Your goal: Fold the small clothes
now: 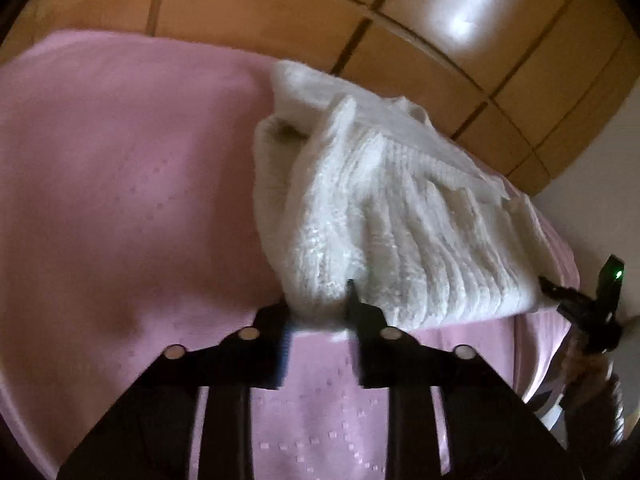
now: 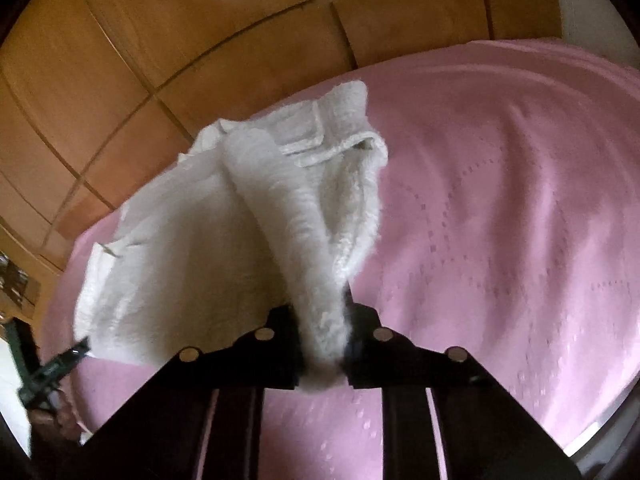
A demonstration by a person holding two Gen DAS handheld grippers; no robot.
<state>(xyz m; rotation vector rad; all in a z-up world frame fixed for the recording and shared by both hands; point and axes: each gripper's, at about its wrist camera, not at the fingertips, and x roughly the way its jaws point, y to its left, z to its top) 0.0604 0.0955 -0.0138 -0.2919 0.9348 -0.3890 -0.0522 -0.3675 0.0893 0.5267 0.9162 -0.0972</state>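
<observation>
Nearest our left camera: the left gripper (image 1: pixel 320 312) points down at the pink bedcover (image 1: pixel 120 200), its black jaws drawn close together.
Left grasp: we see a near corner of the white knitted garment (image 1: pixel 380 220) pinched between the two fingers, cloth bunched in the narrow gap.
Nearest our right camera: the right gripper (image 2: pixel 322 340) also tilts down, jaws nearly together.
Right grasp: we see a gathered ridge of the white knitted garment (image 2: pixel 280 216) clamped between its fingers (image 2: pixel 362 320), a tuft of it showing below the pads.
Garment, position: it lies on the bedcover (image 2: pixel 500 200) near the far edge, held at two points on its near side; between them the hem sags and touches the cover.
Garment, shape: we see it rumpled, with ribbed knit on one side, a fluffy roll running away from the right gripper, and a flat band at the far end.
Side glimpses: we make out the right gripper (image 1: pixel 580 300) at the edge of the left view, and the left gripper (image 2: pixel 60 360) at the edge of the right view, blurred.
Beyond the bed: glossy wooden panels (image 1: pixel 280 12) with dark seams, and a pale wall (image 1: pixel 608 152) beside them.
</observation>
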